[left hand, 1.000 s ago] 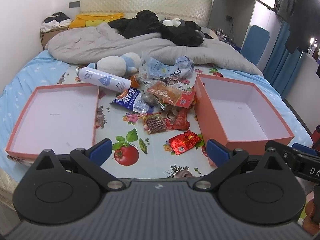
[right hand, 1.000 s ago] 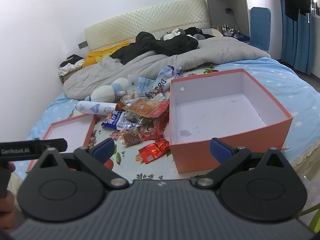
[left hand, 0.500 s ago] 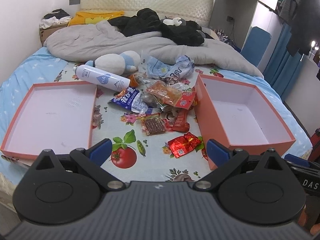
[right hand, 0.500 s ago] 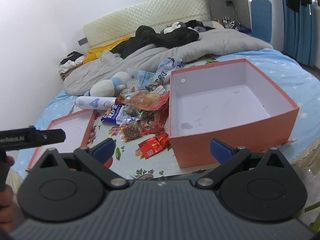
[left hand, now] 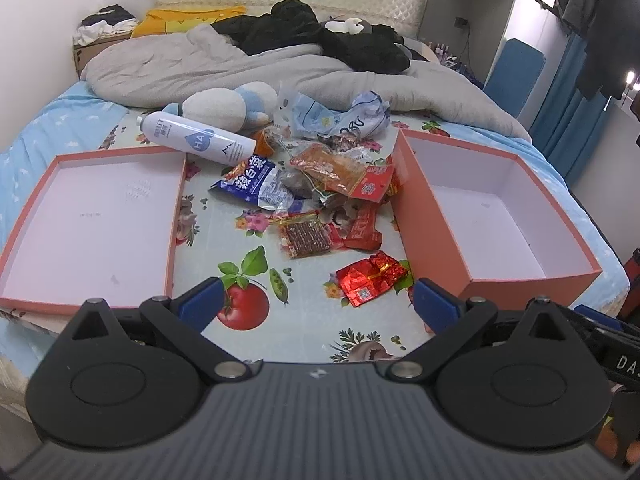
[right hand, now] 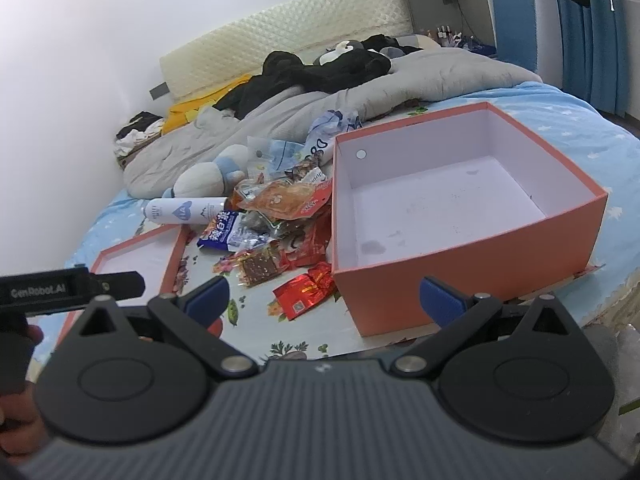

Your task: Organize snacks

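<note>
A pile of snack packets lies on the bed between two orange boxes: a red foil packet [left hand: 371,277] nearest, a brown-filled clear packet [left hand: 306,237], a blue packet [left hand: 252,178] and an orange packet [left hand: 330,168]. The shallow orange lid [left hand: 176,216] lies left, the deep orange box [left hand: 430,216] right, both empty. My left gripper [left hand: 316,306] is open and empty, hovering near the bed's front edge before the pile. My right gripper [right hand: 324,300] is open and empty, in front of the deep box [right hand: 460,276] and the red foil packet [right hand: 306,292].
A white spray bottle [left hand: 198,140] and a plush toy [left hand: 228,106] lie behind the pile. A grey duvet [left hand: 200,64] and dark clothes [left hand: 320,36] cover the bed's far half. The left gripper's body [right hand: 68,290] shows at the right wrist view's left edge.
Both grippers have drifted slightly, with the bed and boxes shifting a little in each view. The jaws stay open and nothing on the bed has moved.
</note>
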Demonstrator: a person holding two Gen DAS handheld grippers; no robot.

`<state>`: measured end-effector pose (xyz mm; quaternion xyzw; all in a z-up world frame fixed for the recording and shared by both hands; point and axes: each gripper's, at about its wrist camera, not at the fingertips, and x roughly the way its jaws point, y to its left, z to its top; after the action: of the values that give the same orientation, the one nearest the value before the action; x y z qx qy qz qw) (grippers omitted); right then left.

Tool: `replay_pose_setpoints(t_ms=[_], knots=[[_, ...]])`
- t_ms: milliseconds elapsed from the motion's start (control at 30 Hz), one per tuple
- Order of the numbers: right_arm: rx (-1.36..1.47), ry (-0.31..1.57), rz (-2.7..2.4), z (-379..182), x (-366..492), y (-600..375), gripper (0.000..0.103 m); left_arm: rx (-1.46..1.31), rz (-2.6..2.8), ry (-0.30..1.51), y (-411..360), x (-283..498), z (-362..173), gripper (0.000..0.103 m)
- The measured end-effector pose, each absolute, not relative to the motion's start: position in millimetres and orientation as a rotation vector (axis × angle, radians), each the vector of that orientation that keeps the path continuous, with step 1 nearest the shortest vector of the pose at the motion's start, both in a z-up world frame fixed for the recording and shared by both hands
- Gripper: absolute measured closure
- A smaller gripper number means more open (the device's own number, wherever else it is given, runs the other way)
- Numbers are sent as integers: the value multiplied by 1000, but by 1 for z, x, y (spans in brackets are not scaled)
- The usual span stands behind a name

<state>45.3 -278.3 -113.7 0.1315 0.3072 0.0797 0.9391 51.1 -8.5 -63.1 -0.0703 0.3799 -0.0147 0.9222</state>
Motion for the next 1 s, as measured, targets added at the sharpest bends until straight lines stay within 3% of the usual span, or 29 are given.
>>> replay_pose_setpoints(t_ms=[1000], knots=[[265, 639, 159, -120, 51, -279, 1, -145, -27, 815, -15, 58, -81, 1]])
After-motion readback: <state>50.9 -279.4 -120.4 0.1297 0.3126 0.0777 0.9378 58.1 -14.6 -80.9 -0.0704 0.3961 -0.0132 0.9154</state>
